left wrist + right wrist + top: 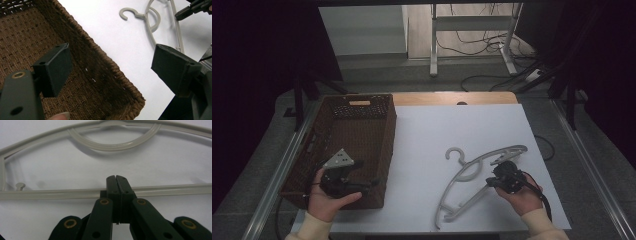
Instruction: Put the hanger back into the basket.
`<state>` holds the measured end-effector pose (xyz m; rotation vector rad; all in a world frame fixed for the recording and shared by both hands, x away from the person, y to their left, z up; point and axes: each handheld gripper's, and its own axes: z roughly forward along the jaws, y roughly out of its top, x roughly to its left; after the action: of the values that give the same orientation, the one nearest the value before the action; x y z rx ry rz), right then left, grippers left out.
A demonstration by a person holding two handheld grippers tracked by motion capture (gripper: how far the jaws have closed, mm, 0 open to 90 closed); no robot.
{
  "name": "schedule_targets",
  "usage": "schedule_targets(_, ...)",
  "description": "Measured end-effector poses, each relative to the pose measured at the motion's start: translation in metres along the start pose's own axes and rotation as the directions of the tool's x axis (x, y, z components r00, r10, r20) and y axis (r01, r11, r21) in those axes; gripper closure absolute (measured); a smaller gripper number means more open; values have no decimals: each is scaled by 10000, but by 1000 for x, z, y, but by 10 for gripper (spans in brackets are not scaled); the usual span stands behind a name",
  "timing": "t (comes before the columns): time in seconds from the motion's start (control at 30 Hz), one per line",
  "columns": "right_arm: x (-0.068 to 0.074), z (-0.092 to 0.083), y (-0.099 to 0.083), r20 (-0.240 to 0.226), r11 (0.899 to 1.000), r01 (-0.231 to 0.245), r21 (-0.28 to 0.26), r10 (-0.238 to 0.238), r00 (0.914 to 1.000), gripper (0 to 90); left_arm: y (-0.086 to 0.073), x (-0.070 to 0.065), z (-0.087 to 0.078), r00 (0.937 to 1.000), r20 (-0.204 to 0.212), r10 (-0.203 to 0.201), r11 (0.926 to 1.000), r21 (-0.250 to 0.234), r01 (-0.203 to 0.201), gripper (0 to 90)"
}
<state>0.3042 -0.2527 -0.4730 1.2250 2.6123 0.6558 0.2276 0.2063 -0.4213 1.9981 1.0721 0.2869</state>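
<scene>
A pale grey plastic hanger (460, 175) lies flat on the white table top (462, 125), hook (455, 152) toward the far side. My right gripper (493, 181) is shut, its tips resting over the hanger's straight bottom bar (50, 194); the closed jaws (116, 178) hold nothing that I can make out. My left gripper (369, 182) is open above the near right corner of a brown wicker basket (389, 135). Its jaws (110, 62) stand wide apart with the basket rim (100, 50) between them in the view, and the hanger (150, 27) lies beyond.
The basket stands at the table's left side and looks bare inside. White sheet lies free between basket and hanger. Beyond the table's far edge are a metal stand (472, 22) and loose cables (492, 75) on the floor.
</scene>
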Motion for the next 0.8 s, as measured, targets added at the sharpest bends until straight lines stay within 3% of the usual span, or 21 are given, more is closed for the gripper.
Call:
schedule_targets(0.47, -3, 7, -2, -53, 9996, -11, 297, 12, 10000, 899, 2, -6, 2, 9999, 37, 115, 9999, 11, -115, 168)
schedule_targets(0.73, -4, 9, -4, -47, 9994, -95, 347, 97, 9999, 899, 11, -24, 18, 9992, 283, 297, 9989, 363, -307, 169)
schedule_targets(0.8, -4, 9, -4, -50, 9994, -91, 348, 93, 9999, 899, 16, -32, 25, 9981, 370, 491, 9975, 499, -509, 169)
